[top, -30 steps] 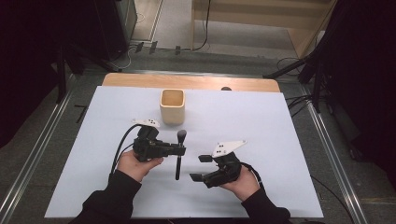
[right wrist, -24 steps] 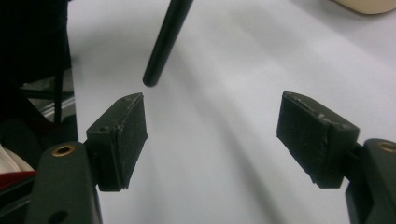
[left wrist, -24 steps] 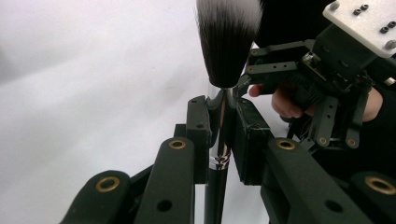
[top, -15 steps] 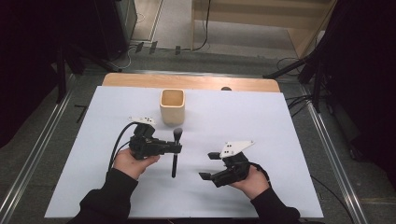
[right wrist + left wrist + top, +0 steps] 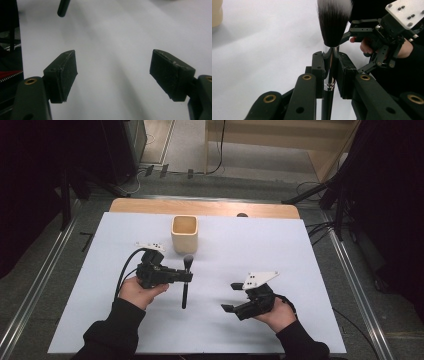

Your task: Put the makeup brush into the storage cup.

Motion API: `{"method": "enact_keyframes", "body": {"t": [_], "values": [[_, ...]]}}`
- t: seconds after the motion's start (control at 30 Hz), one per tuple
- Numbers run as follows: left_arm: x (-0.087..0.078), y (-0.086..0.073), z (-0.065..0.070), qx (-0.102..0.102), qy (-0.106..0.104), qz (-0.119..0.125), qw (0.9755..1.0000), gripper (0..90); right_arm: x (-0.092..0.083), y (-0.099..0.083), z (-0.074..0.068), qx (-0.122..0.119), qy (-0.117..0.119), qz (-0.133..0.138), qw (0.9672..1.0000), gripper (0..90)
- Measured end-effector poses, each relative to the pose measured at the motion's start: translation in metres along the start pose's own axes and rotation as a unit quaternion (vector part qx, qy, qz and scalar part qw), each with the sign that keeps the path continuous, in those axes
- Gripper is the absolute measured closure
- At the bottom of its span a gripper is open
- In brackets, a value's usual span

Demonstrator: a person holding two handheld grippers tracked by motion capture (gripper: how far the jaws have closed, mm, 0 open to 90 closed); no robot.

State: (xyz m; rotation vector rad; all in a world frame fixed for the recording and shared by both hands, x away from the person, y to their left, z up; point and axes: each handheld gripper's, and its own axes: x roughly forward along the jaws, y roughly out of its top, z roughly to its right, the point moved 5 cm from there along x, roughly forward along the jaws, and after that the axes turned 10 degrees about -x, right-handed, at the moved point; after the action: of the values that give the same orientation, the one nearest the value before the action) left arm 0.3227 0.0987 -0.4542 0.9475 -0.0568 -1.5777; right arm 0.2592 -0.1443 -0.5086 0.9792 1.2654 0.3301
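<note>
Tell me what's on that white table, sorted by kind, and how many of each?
Brush: 1, clamped in the left gripper
Wooden cup: 1, standing upright near the table's far edge
Handheld grippers: 2, the right gripper open with nothing between its jaws
Total: 4

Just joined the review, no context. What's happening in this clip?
A person at a white-covered table works a hand-held gripper in each hand. The left gripper is shut on a makeup brush, clamped just below the bristles, with the handle pointing back toward the person. A small wooden cup stands just beyond it. The right gripper has its jaws wide open and holds nothing.
</note>
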Motion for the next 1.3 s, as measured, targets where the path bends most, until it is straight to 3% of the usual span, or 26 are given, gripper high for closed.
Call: {"method": "enact_keyframes", "body": {"t": [0.63, 1.3], "values": [[-0.006, 0.008, -0.001, -0.013, -0.009, 0.005, 0.9999, 78.8, -0.032, -0.03, 0.016, 0.021, -0.035, -0.003, 0.9992, 21.4], [-0.017, 0.034, 0.007, -0.002, 0.003, 0.011, 0.9999, 78.8, -0.048, -0.053, 0.023, 0.047, -0.049, -0.006, 0.9977, 21.4]]}}
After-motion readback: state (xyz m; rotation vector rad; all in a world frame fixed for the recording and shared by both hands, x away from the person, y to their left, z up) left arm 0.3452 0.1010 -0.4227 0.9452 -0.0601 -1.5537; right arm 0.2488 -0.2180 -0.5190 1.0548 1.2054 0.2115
